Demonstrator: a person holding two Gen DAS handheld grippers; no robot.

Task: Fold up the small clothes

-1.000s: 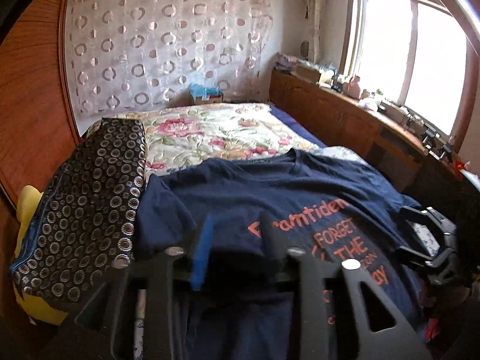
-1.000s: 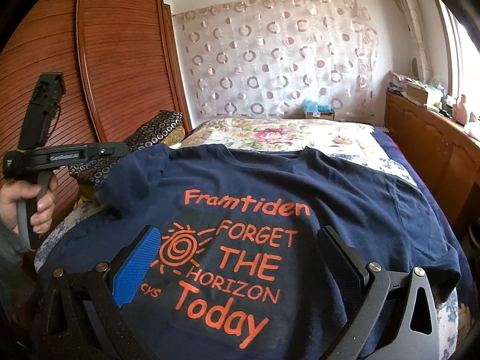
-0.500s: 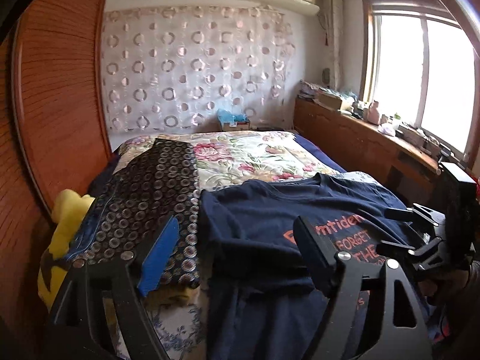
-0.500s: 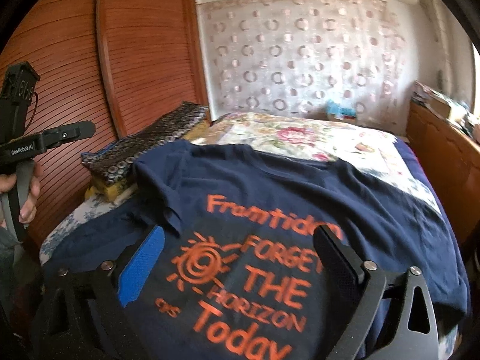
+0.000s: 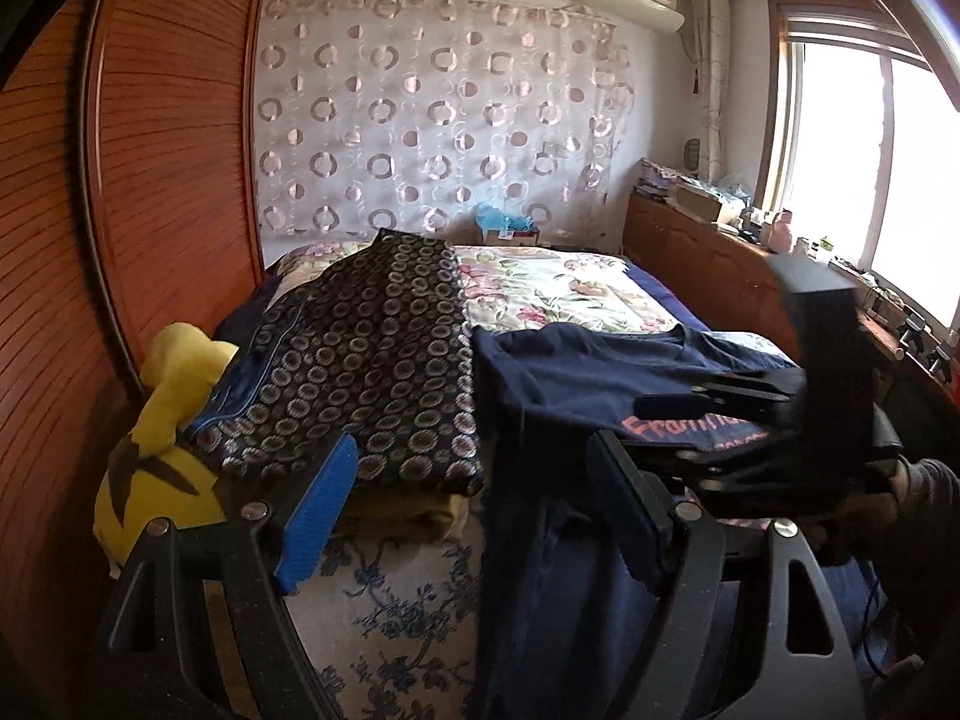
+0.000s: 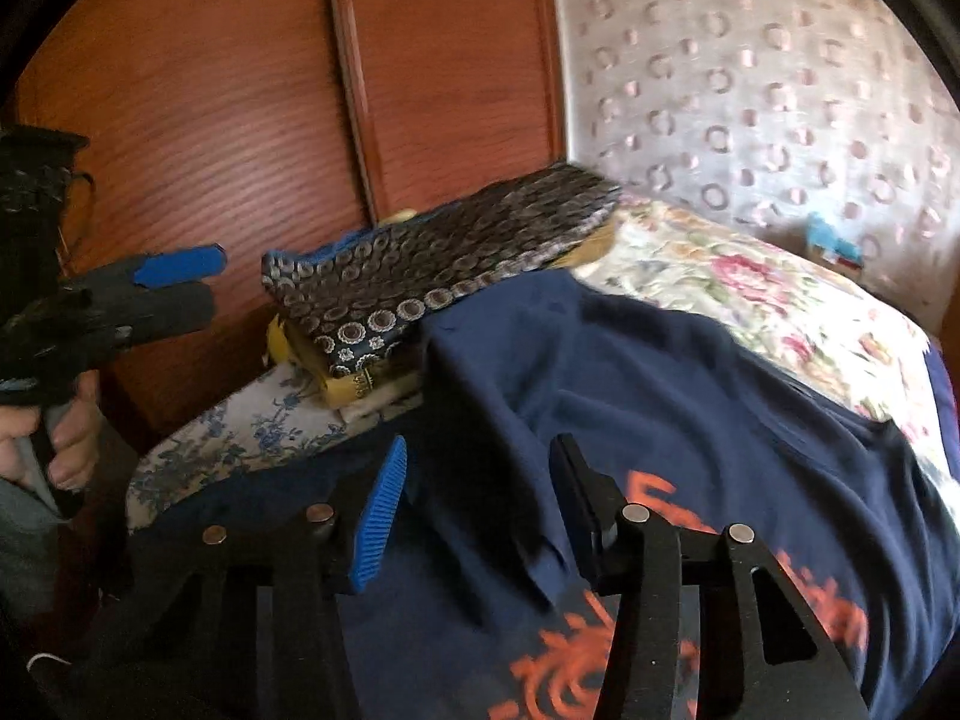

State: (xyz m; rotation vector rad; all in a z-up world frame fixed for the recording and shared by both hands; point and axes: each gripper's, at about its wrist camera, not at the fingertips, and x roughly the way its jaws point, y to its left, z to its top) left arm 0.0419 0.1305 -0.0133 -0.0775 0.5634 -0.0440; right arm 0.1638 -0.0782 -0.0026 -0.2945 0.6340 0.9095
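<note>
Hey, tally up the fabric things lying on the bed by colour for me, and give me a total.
Navy with orange print: 1, the T-shirt
Dark with ring pattern: 1, the folded cloth
Yellow: 1, the plush
Floral: 1, the quilt
Total: 4

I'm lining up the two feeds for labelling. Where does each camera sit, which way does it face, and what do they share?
Left wrist: rides the left gripper, faces along the bed toward the curtain; its own open fingers and the right gripper show.
Right wrist: rides the right gripper, faces the wardrobe and the T-shirt sleeve between its closing fingers; the left gripper and hand show.
Shared: T-shirt, patterned cloth, bed, curtain.
</note>
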